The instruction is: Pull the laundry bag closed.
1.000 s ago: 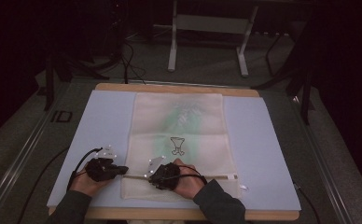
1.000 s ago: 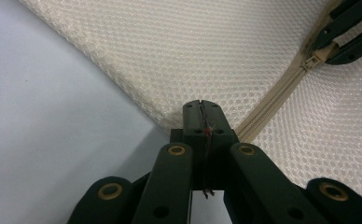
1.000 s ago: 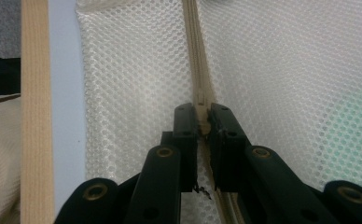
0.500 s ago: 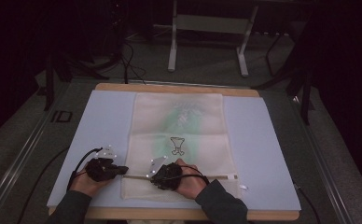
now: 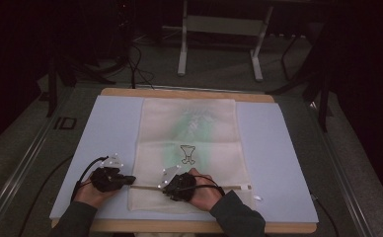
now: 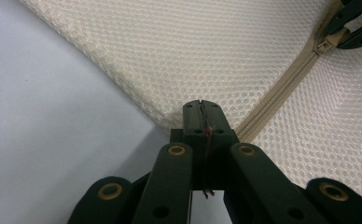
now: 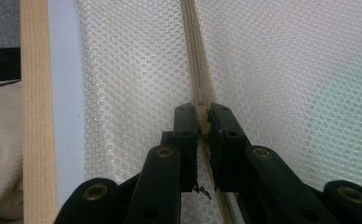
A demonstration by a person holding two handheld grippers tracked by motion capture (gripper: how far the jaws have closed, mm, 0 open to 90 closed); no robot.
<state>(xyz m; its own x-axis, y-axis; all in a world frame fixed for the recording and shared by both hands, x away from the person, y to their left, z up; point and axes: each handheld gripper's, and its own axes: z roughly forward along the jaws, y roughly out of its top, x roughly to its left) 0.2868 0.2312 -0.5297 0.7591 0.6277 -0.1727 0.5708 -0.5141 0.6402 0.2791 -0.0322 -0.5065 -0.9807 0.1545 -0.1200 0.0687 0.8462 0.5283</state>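
A cream mesh zip bag (image 5: 189, 143) lies flat on the pale blue mat (image 5: 105, 133), with something green dimly showing inside it. Its zipper (image 5: 234, 187) runs along the near edge. My left gripper (image 5: 129, 180) is at the bag's near left corner, shut on the end of the zipper tape (image 6: 244, 130). My right gripper (image 5: 167, 186) points left along the zipper (image 7: 195, 51), its jaws shut on the zipper pull (image 7: 203, 122). In the left gripper view, the left gripper (image 6: 201, 109) pinches the corner, and the right gripper (image 6: 351, 25) holds the slider (image 6: 321, 46) farther up the zipper.
The mat covers a wooden table (image 5: 189, 227); its near edge (image 7: 32, 93) runs beside the bag. A small dark figure (image 5: 187, 154) is printed on the bag. A metal stand (image 5: 219, 44) and cables sit on the dark floor beyond the table.
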